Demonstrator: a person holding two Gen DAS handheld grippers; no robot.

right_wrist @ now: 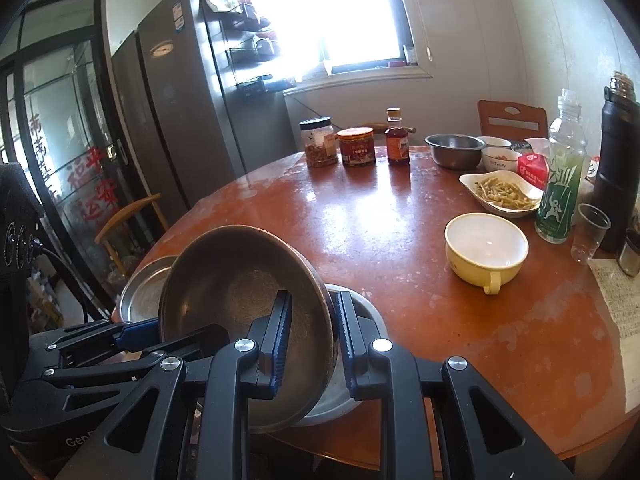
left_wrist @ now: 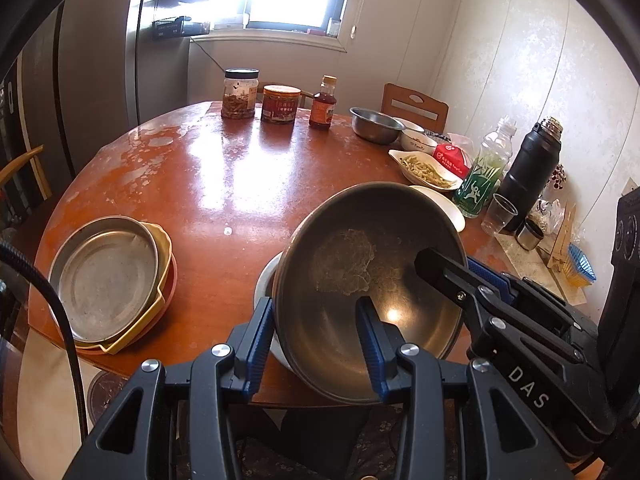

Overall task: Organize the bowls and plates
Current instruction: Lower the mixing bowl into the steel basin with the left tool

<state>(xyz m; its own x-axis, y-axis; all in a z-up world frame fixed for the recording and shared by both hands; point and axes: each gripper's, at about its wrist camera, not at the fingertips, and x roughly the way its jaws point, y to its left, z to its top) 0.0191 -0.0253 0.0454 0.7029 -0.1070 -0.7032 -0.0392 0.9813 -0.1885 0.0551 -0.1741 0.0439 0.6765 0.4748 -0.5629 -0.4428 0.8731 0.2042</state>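
A tilted steel bowl [left_wrist: 360, 264] hangs just above a pale bowl [left_wrist: 265, 280] near the table's front edge. My left gripper [left_wrist: 316, 320] is shut on its near wall, one blue pad outside and one inside. My right gripper [left_wrist: 452, 264] is shut on the rim from the right. In the right wrist view the steel bowl [right_wrist: 240, 280] leans between my right gripper's [right_wrist: 314, 304] pads, with the pale bowl [right_wrist: 362, 312] under it and my left gripper [right_wrist: 188, 328] clamped on its left side. A steel plate [left_wrist: 104, 276] tops a yellow and pink dish stack at the left.
A yellow handled bowl [right_wrist: 486, 248] stands right of centre. At the back are jars [right_wrist: 320, 142], a sauce bottle [right_wrist: 397, 140], a steel basin [right_wrist: 456, 150] and a dish of food [right_wrist: 500, 196]. A green bottle [right_wrist: 560, 176], black flask [right_wrist: 616, 152] and plastic cup [right_wrist: 592, 232] crowd the right edge.
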